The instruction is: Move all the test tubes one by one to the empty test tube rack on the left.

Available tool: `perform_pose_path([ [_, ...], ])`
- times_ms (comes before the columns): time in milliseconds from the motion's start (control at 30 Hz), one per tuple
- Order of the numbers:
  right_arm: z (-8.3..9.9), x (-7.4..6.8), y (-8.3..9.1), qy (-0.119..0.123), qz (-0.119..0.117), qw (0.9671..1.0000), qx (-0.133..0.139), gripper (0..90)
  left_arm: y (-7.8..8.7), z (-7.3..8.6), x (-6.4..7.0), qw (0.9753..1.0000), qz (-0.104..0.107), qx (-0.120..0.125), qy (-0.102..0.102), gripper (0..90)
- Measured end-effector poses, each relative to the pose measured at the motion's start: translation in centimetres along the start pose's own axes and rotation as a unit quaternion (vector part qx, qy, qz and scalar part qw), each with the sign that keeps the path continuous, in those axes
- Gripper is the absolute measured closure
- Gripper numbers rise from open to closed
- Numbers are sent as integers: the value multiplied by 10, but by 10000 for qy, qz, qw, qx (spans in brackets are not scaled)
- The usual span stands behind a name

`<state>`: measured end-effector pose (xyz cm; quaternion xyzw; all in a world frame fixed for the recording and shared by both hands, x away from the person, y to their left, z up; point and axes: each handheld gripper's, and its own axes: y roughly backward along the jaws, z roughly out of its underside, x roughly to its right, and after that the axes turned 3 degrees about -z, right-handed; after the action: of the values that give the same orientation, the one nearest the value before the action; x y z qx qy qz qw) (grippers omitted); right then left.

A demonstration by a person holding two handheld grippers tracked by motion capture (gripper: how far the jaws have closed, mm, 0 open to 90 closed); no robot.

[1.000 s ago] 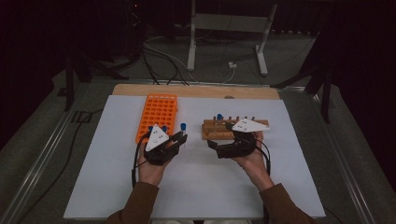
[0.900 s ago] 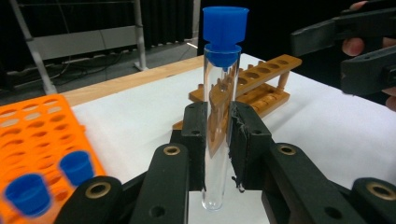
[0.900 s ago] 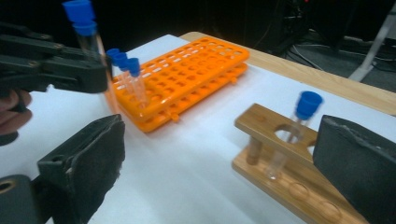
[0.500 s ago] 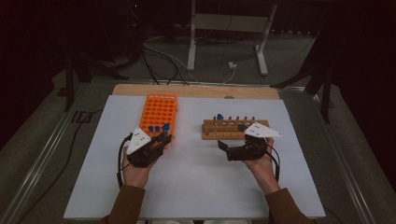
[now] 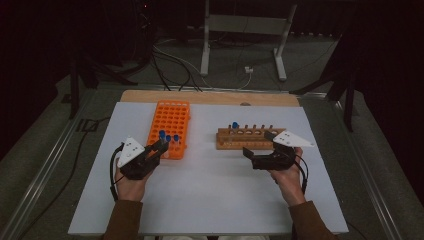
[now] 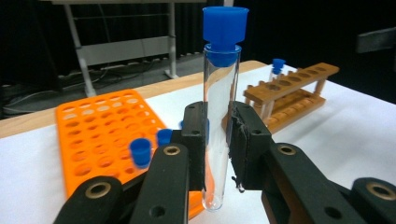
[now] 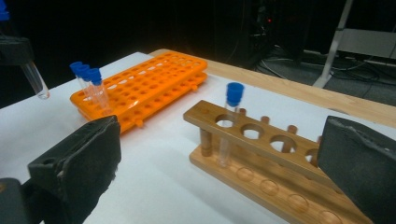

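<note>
Left hand-held gripper [image 6: 217, 154]: jaws clamped on the glass wall of a test tube [image 6: 218, 116], below its blue cap [image 6: 225, 25]. Tube upright, its rounded bottom hanging free just past the near edge of the orange rack [image 6: 100, 140]; a grip on the body leaves the lower end bare, presumably so it can drop into a hole.

Left of the jaws and slightly beyond: two capped tubes [image 6: 140, 151] seated in the near rows of the orange rack, close enough to be knocked if the held tube swings that way. Most holes are vacant.

Ahead and to the right of the jaws, well apart: wooden rack [image 6: 289, 93] with one capped tube [image 6: 277, 70] at its far end. Bare white bench [image 6: 355, 126] between; nothing blocks that path.

Right hand-held gripper [image 7: 219, 172]: jaws wide apart, holding nothing, hovering just before the wooden rack [image 7: 261, 154]. Judged as waiting to receive or steady. Directly ahead, between the jaws, the seated tube [image 7: 229, 126] occupies the end hole; neighbouring holes are open. Far left of these jaws: the orange rack [image 7: 149, 84] with its standing tubes [image 7: 88, 88].

High view: left hand-held gripper [image 5: 142, 157] at the orange rack's near end, right hand-held gripper [image 5: 270, 155] near the wooden rack [image 5: 247, 139].
</note>
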<state>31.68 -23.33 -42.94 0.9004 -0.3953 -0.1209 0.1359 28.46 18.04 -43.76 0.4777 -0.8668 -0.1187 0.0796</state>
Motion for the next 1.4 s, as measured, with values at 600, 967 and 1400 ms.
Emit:
perform_pose_path([
  [600, -6, 16, 17, -254, 84, 9992, 313, 0, -12, 5, -20, 9975, -655, 96, 240, 782],
  [967, -7, 22, 24, -394, 63, 9981, 479, 0, -29, 14, -36, 9948, -949, -128, 347, 782],
  [1400, -6, 21, 22, -354, 17, 9983, 463, 0, -41, 28, -42, 9939, -945, -339, 448, 782],
])
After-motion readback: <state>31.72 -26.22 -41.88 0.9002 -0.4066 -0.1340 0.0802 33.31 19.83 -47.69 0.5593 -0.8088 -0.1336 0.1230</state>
